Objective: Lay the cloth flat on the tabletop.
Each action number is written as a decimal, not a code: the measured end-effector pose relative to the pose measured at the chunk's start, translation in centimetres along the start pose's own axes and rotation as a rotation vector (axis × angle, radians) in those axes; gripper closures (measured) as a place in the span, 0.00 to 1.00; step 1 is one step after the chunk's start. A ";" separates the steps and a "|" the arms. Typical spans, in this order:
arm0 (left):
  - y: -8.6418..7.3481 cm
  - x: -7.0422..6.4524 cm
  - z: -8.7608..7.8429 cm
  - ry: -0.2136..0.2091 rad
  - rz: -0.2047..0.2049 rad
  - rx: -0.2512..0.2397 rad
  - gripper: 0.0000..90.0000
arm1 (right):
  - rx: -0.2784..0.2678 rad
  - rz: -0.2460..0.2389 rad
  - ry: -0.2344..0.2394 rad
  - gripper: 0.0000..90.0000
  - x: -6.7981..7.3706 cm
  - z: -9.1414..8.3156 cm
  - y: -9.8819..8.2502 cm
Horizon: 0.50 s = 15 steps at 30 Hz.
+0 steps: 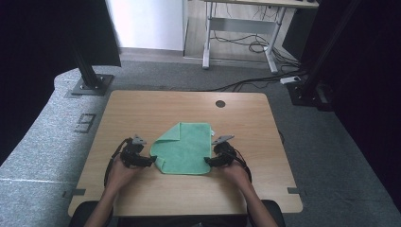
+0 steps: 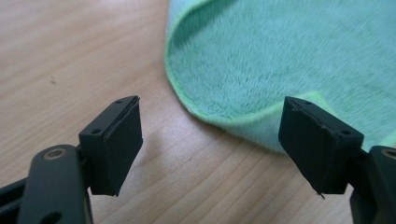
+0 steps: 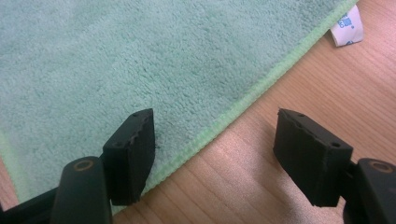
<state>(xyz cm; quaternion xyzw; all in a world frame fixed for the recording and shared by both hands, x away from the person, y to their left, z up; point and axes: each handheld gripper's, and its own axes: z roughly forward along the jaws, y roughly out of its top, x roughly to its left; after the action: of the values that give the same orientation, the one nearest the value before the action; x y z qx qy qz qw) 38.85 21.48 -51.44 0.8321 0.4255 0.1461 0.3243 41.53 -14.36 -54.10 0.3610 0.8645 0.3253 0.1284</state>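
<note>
At the table's near edge, the left gripper [image 1: 152, 161] and right gripper [image 1: 206, 161] flank a green cloth [image 1: 187, 147], jaws wide and empty; soft, light and limp, it likely lifts best by its hemmed corners; beyond, bare wooden table [image 1: 156, 106].

Black fingers [image 2: 116, 144] with small screws, grey plates.

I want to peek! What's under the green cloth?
The cloth lies on the wooden table; bare wood shows all around it. A white tag pokes out at one edge. Whatever is beneath the middle stays covered.
</note>
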 end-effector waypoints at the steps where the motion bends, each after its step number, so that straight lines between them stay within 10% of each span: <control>1: 0.4 -0.2 -0.2 -0.019 -0.011 -0.034 0.24 | 0.000 0.000 0.000 0.32 0.0 0.0 0.0; 5: 1.9 -1.4 0.6 -0.039 0.015 -0.069 0.23 | -0.004 0.003 -0.004 0.30 0.0 0.1 0.0; 11: 2.1 -2.0 4.0 0.002 0.036 0.025 0.23 | -0.007 0.000 -0.001 0.30 0.0 0.1 0.0; 15: 1.2 -1.9 3.5 0.025 0.046 0.070 0.23 | -0.007 0.000 -0.001 0.30 0.0 0.1 0.0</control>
<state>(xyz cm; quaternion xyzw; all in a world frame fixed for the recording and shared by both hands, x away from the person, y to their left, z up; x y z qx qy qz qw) 40.28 18.02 -53.20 0.8507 0.4150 0.1489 0.2863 41.61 -14.33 -54.20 0.3606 0.8633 0.3283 0.1301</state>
